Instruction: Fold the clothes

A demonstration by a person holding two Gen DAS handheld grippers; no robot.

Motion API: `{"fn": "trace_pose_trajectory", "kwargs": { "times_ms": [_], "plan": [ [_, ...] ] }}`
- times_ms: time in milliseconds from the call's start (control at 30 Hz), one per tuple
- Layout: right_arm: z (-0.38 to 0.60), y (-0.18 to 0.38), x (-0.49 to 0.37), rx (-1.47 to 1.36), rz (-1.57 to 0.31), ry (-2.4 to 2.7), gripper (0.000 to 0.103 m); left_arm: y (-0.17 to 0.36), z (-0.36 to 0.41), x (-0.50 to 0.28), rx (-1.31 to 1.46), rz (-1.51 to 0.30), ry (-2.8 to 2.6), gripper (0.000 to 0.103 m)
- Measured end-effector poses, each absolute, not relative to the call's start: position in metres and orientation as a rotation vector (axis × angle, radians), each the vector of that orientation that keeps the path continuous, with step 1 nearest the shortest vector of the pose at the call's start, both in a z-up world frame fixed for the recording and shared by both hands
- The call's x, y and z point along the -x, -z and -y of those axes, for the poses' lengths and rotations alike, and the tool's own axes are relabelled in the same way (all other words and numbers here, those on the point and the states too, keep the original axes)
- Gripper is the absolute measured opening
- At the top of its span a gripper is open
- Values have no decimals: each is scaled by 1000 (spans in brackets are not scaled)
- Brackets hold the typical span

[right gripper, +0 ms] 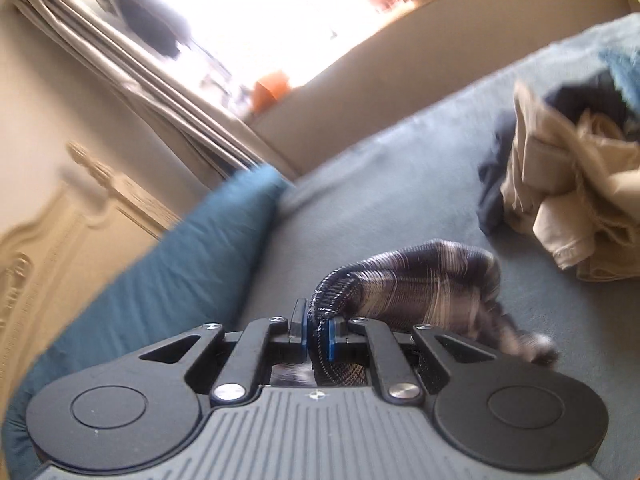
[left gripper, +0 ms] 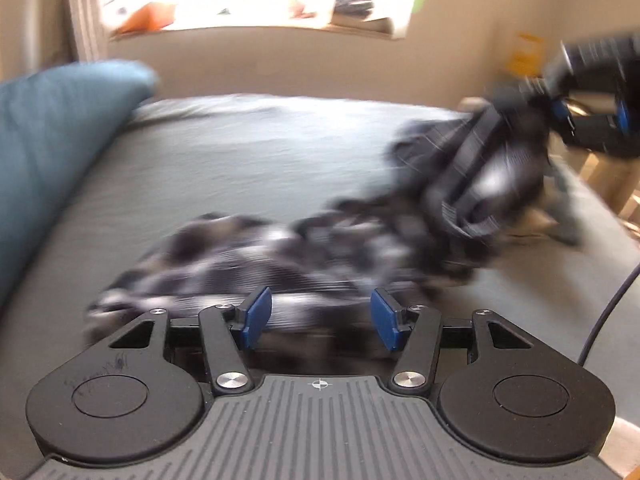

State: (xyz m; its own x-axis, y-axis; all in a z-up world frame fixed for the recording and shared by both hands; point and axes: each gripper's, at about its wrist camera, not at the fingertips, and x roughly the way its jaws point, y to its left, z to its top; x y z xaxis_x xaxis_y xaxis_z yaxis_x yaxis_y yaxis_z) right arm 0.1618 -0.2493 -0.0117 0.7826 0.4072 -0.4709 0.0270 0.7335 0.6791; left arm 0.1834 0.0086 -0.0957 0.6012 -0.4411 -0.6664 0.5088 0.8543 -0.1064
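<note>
Left wrist view: motion blur smears nearly everything. The left gripper (left gripper: 320, 316) stands at 6 o'clock with its blue pads (left gripper: 256, 318) apart and nothing pinched between them. The plaid garment (left gripper: 280, 256) lies crumpled on the grey bed sheet (left gripper: 240, 160) just beyond the tips, its pattern barely readable, and it trails up toward 2 o'clock. There the right gripper (left gripper: 592, 116) lifts one end, but the contact itself dissolves into blur. A teal pillow (left gripper: 52, 132) fills 9 o'clock, cut off by the frame edge. The window sill (left gripper: 260, 28) at 12 o'clock is washed out by glare; the items on it cannot be identified. A dark cable (left gripper: 608, 312) runs at 4 o'clock.

Right wrist view: sharper and tilted. The right gripper (right gripper: 318, 336) is clamped on the plaid garment's (right gripper: 424, 288) dark ribbed waistband, which passes between the pads and hides partly under the body. A heap of beige and navy clothes (right gripper: 568, 200) sits at 3 o'clock, cropped by the frame. The teal pillow (right gripper: 180, 264) lies at 9 o'clock, the curtain (right gripper: 132, 80) at 11 o'clock
</note>
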Motion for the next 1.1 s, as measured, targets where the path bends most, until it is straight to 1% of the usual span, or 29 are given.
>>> {"fn": "trace_pose_trajectory", "kwargs": {
  "times_ms": [33, 100, 167, 200, 267, 333, 367, 400, 467, 500, 567, 600, 767, 833, 967, 1100],
  "plan": [
    [251, -2, -150, -731, -619, -233, 10, 90, 0, -172, -116, -715, 570, 60],
    [255, -30, -123, -737, -564, -259, 10, 82, 12, -155, -145, -659, 600, 69],
    [256, -49, -102, -755, -512, -272, 10, 77, 23, -140, -181, -605, 629, 72],
    [256, -57, -92, -765, -486, -278, 10, 76, 28, -133, -201, -582, 647, 78],
    [257, -71, -66, -782, -436, -284, 10, 73, 39, -118, -246, -535, 680, 80],
    [259, -78, -46, -791, -401, -280, 10, 73, 51, -102, -301, -488, 695, 79],
    [260, -80, -37, -797, -387, -274, 10, 72, 56, -96, -309, -476, 701, 74],
    [262, -82, -26, -805, -375, -269, 10, 70, 59, -90, -311, -466, 710, 61],
    [268, -85, -6, -813, -363, -238, 10, 64, 61, -83, -274, -483, 715, 42],
    [272, -85, 3, -819, -358, -222, 10, 60, 61, -80, -248, -498, 716, 29],
    [281, -84, 19, -831, -349, -193, 10, 52, 62, -72, -217, -501, 718, 15],
    [285, -85, 28, -833, -341, -183, 10, 48, 62, -67, -216, -494, 725, 10],
    [307, -99, 71, -805, -267, -159, 10, 35, 65, -45, -168, -461, 799, 6],
    [314, -98, 78, -803, -267, -156, 10, 38, 67, -39, -133, -481, 819, 5],
    [323, -78, 65, -806, -353, -154, 10, 62, 63, -48, -77, -591, 806, 4],
    [318, -40, 10, -806, -522, -185, 10, 88, 50, -77, -77, -698, 723, 2]
  ]
}}
